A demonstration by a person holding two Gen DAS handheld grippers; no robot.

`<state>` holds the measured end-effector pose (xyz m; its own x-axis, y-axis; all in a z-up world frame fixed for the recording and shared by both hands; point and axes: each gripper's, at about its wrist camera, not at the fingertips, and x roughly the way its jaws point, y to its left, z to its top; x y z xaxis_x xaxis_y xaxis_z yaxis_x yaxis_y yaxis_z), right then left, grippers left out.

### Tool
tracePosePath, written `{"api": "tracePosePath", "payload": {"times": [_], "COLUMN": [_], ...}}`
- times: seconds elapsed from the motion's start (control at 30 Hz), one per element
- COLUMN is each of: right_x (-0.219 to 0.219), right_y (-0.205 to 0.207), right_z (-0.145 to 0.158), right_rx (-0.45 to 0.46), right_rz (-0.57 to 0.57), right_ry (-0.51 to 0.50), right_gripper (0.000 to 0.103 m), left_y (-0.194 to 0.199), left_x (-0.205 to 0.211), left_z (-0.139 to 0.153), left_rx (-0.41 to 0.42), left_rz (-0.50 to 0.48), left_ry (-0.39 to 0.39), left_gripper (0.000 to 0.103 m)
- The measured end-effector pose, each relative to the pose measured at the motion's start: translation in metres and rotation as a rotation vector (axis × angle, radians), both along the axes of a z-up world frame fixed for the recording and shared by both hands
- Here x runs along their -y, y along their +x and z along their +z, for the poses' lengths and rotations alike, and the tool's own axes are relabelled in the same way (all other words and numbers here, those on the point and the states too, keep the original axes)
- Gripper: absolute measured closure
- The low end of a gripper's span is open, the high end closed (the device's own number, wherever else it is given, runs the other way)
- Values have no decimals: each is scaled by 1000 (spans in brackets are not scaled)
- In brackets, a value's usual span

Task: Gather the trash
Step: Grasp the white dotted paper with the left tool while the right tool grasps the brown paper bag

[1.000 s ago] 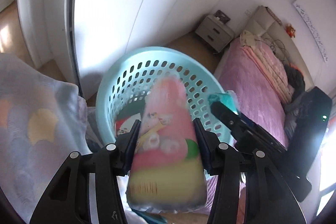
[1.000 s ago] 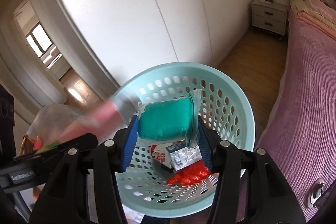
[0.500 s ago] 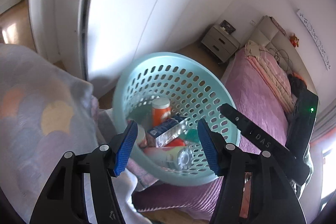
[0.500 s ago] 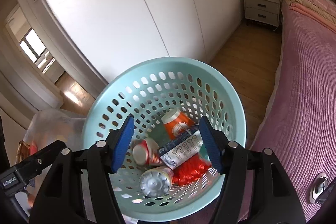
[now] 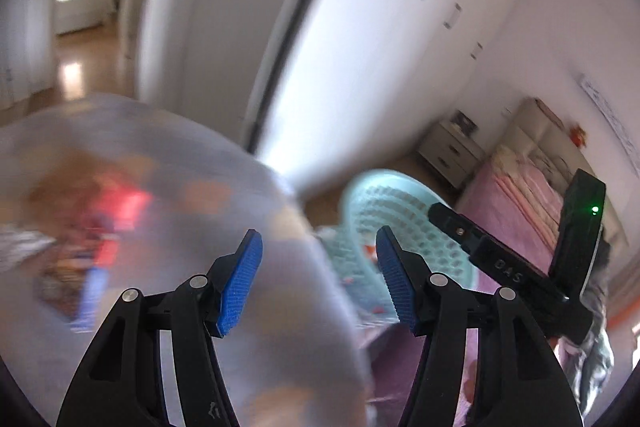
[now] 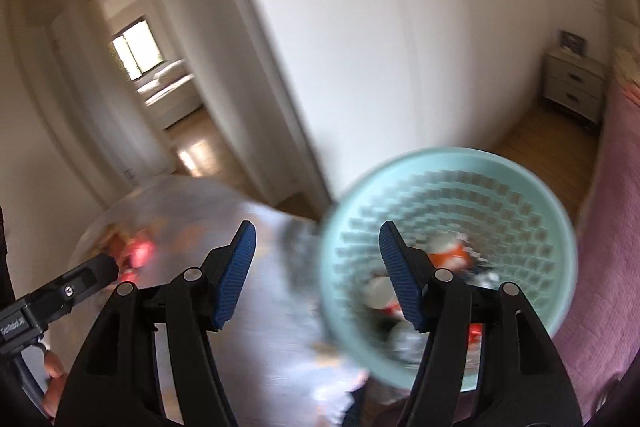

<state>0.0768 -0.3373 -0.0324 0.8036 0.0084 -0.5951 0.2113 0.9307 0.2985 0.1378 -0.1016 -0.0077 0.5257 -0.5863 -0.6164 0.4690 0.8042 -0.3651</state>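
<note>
A teal perforated basket [image 6: 532, 195] stands on the pink bed and holds several pieces of trash, among them an orange can [image 6: 452, 255]. It also shows in the left wrist view [image 5: 384, 195]. My left gripper [image 5: 318, 279] is open and empty, over a pale blanket [image 5: 180, 227], left of the basket. My right gripper [image 6: 316, 275] is open and empty, at the basket's left rim. Blurred red and blue trash [image 5: 116, 211] lies on the blanket at the left; it also shows in the right wrist view [image 6: 136, 251].
A pink bed [image 5: 532, 195] runs to the right. White wardrobe doors [image 6: 360, 47] stand behind the basket. A grey nightstand [image 6: 576, 83] is at the far right. An open doorway [image 6: 156, 87] leads to another room. Wooden floor [image 6: 540, 131] lies beyond.
Both grippers let their packets drop into the basket and opened. Both have since swung left and up, away from the basket toward the blanket.
</note>
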Motion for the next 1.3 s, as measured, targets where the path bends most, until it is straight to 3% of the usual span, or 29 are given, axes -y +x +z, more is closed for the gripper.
{"api": "tracePosePath", "payload": {"times": [0.23,0.37,0.5,0.77,0.87,1.03,1.13,1.3], "right_x": [-106,-156,-199,-234,-235,-244,-253,-261], "right_y": [34,47,61,92,101,117,126,144], "right_z": [14,19,20,6,-3,-14,-20,-34], "right_rx": [37,59,70,8,-34,-88,-114,-167], "right_rz": [241,356,429,450,432,419,424,426], "right_ry": [-93,-132,-159,-91,-13,44,70,119], "right_gripper": [43,53,58,58,50,48,48,48], "left_y": [-3,1,15,46,56,63,62,57], "left_x": [-102,-151,-188,-199,-191,-188,-184,-180], "left_z": [9,-3,-18,-45,-52,-64,-67,-69], "left_rx": [84,84,53,21,48,46,38,50], "left_rz": [197,286,280,190,165,123,113,102], "left_ry": [72,154,196,248,276,245,254,268], "left_gripper": [45,45,45,45,45,45,59,71]}}
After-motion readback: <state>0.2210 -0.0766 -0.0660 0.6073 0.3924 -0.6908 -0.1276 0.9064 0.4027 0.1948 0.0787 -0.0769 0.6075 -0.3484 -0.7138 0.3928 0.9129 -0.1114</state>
